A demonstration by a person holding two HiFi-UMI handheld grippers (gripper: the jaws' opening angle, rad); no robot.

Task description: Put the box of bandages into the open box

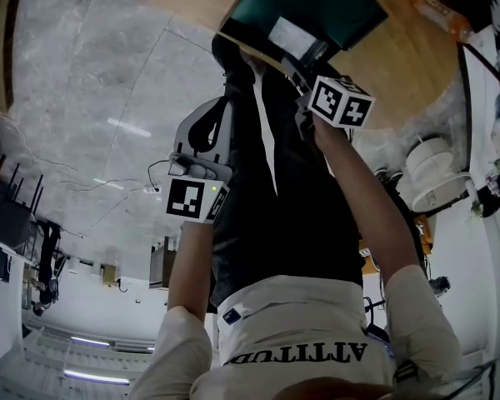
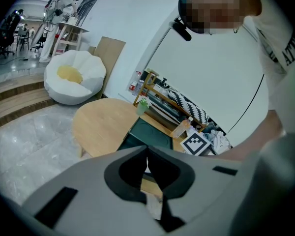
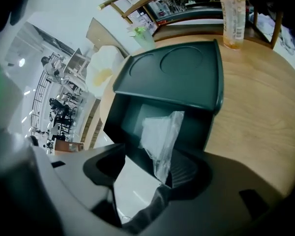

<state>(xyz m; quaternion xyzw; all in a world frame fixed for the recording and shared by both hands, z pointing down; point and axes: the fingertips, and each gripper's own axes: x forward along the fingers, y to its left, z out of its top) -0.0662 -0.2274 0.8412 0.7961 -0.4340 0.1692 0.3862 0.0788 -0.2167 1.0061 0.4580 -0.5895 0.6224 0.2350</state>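
In the head view, you are reaching your right arm out nearly straight toward 12 o'clock, with the right claw (image 1: 304, 67) at the mouth of the open box (image 1: 317, 2) on the round wooden desk (image 1: 400, 65). The box of bandages (image 1: 292, 36) is showing as a pale patch inside that mouth. Your left claw (image 1: 207, 127) is hanging back at 9 o'clock of the right one, over your dark trousers and well apart from the desk.

In the left gripper view, the left claw's jaws are meeting at their tips with nothing between them, aiming at the open box. A green cup (image 2: 143, 104) and a bottle (image 2: 179, 129) are standing at the desk's far edge, and a white beanbag (image 2: 73, 77) is sitting on the floor at 10 o'clock.

In the right gripper view, the right claw's jaws are standing wide apart and pressing on nothing. The box of bandages, in its clear wrap, is lying inside the open box under the raised lid. Its long axis is running from 12 to 6 o'clock, its near end reaching down between the jaws. The bottle is standing at 1 o'clock behind the lid.
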